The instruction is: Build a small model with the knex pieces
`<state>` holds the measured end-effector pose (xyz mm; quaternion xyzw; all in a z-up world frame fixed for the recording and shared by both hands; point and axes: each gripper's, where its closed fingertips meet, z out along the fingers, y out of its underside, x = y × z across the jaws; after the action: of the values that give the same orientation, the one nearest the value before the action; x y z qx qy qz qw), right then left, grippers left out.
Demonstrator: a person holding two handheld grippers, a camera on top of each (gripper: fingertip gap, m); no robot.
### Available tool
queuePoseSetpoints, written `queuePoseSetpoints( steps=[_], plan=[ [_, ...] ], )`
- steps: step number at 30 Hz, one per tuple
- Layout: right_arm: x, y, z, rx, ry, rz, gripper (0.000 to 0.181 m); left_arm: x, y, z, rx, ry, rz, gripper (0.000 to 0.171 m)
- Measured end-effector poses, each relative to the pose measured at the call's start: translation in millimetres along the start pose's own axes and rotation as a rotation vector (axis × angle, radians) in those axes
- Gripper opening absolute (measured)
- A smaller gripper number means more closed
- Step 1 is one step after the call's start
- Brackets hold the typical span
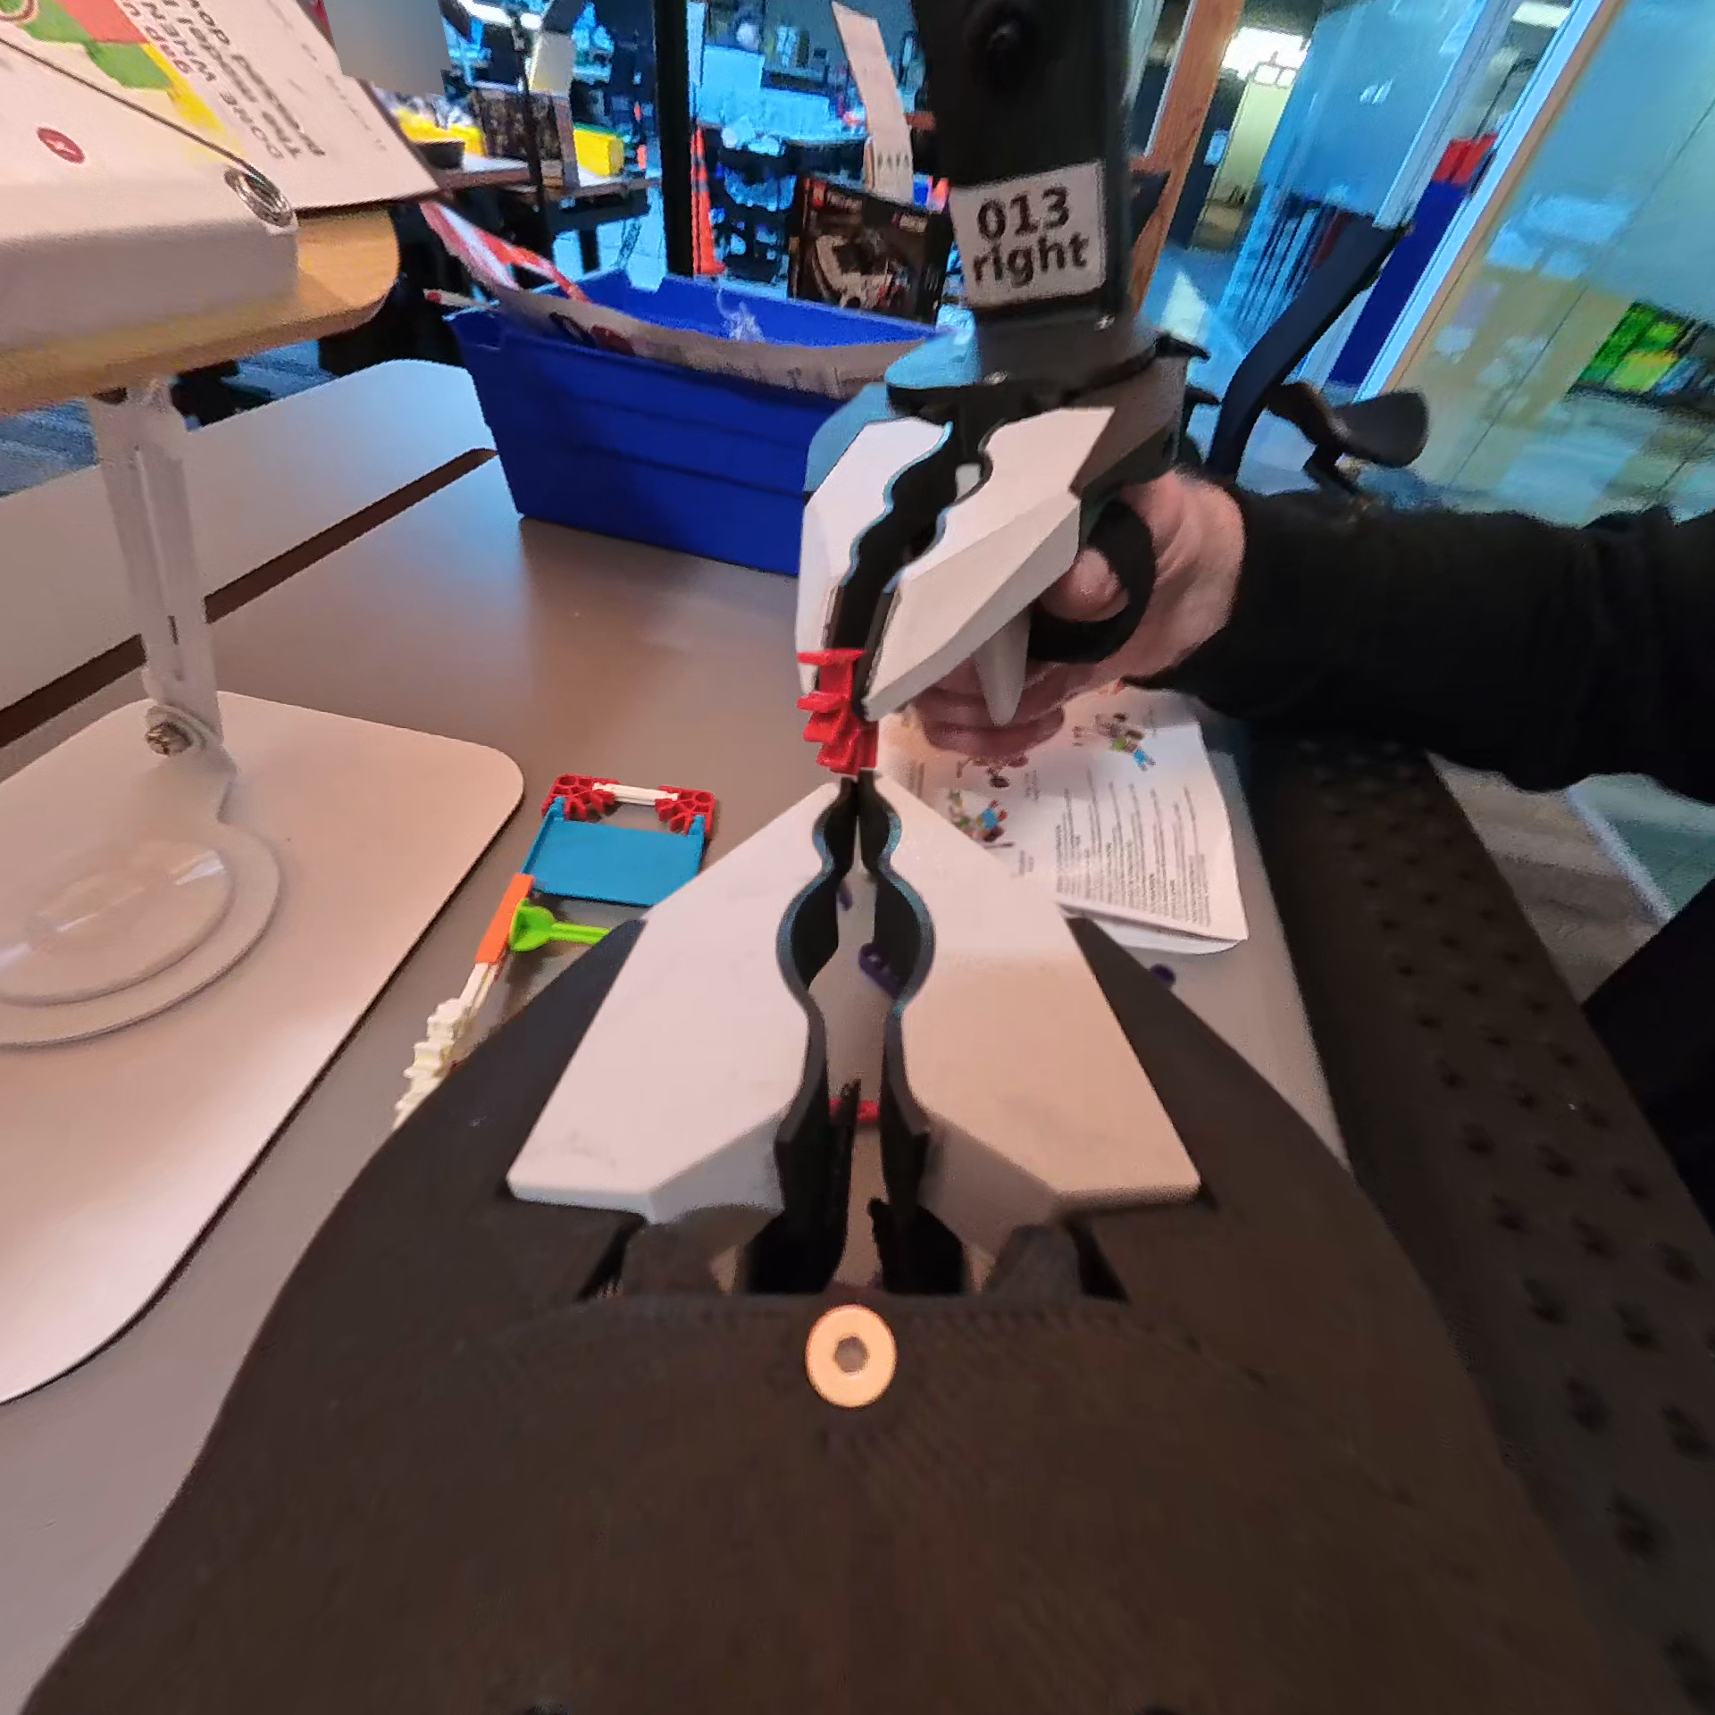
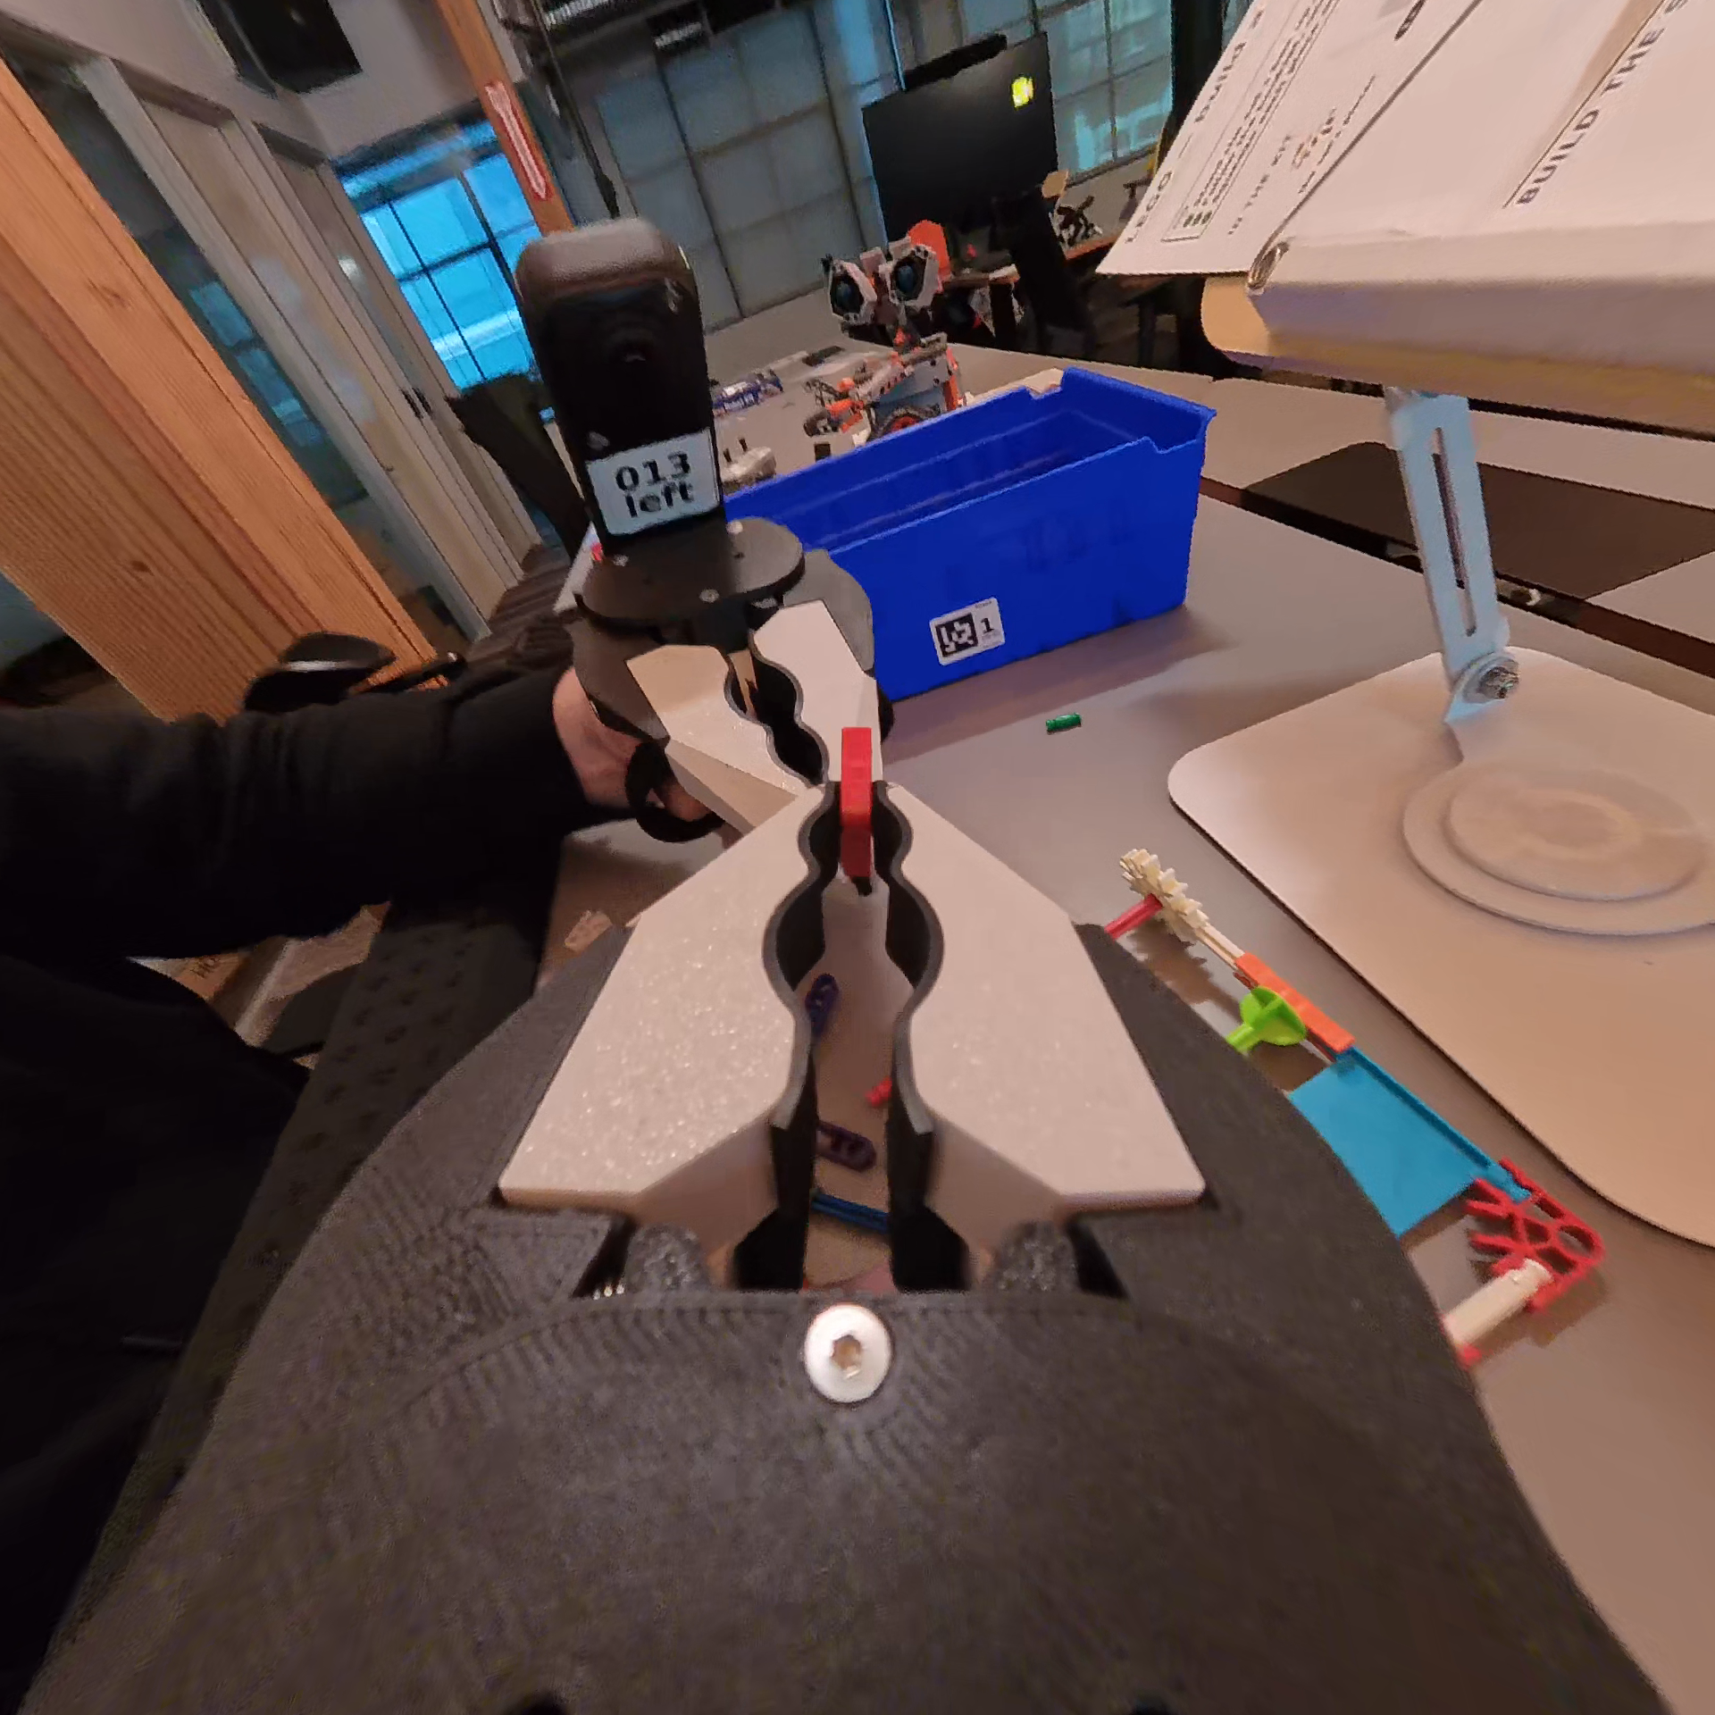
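My right gripper is shut on a red toothed connector and holds it above the grey table. In the left wrist view the right gripper points down from above with the red connector sticking out below its tips. My left gripper is shut, its tips right against the connector's lower end; I cannot tell whether they pinch it. The left gripper also shows in the right wrist view, beside the connector. A hand in a black sleeve holds each gripper.
A toy assembly lies on the table: a blue panel with red connectors, a green connector and a white toothed connector. A blue bin stands behind. A white stand's base is at the side. A leaflet, purple bits. My two grippers' fingertips are within a few centimetres of each other.
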<state>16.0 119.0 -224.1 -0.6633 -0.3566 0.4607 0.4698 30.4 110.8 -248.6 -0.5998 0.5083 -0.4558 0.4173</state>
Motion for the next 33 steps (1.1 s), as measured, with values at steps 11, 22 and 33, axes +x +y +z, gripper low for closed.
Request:
queuePoseSetpoints(
  steps=[11, 22, 33],
  plan=[
    [-5.1, -4.2, 2.2, 0.014, -0.030, -0.033, 0.004, -2.4, -2.9, -2.0, 0.008, -0.019, -0.028, 0.011],
    [-13.4, -10.2, 2.1, 0.061, -0.072, -0.041, 0.004, 16.0, -19.7, -5.0, 0.126, 0.122, -0.112, 0.023],
    [-12.4, -12.7, -2.3, 0.060, -0.046, -0.083, 0.008, 10.9, -17.5, -4.0, 0.114, 0.106, -0.088, 0.004]
  ],
)
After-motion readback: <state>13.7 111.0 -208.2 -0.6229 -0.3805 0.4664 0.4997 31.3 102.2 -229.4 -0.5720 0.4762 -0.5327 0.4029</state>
